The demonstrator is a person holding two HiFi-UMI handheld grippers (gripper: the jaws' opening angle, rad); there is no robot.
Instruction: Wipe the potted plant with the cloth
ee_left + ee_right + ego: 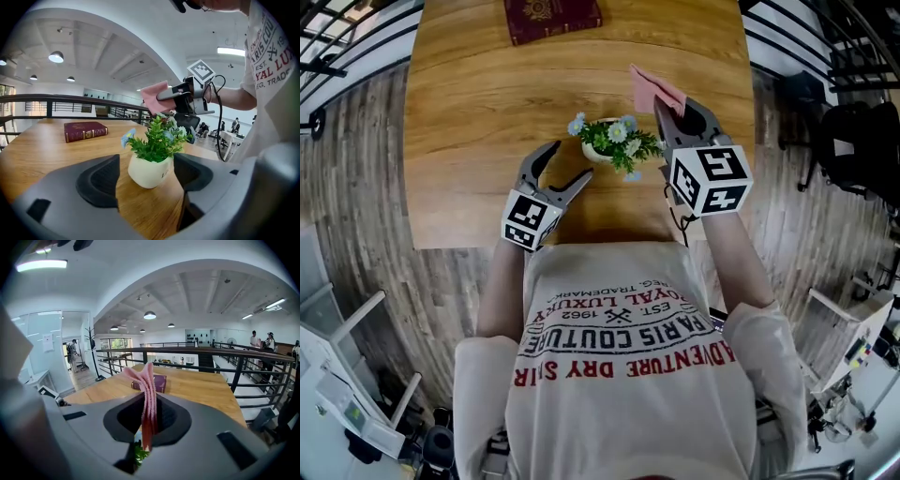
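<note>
steady before wiping: bring the left claw [572,159], open-jawed and empty, on around the white pot [147,171] standing just ahead of it, untouched, and close gently low on the wall to avoid tipping. trust the right claw [675,108], shut tight on the folded pink cloth [652,86] and raised off the wooden counter [469,112], just beyond the potted plant [609,139] near the counter's middle. lower to meet the leaves with the loose upper fold, not with the hard jaws; stroke lightly outward from stem to tip, probably springy and easily bent. guard against dragging a pot that looks light. in the pot: green foliage with small pale blue and white flowers, filling the mouth; soil hidden. beyond, a dark red book [551,17] lying flat, well apart.
</note>
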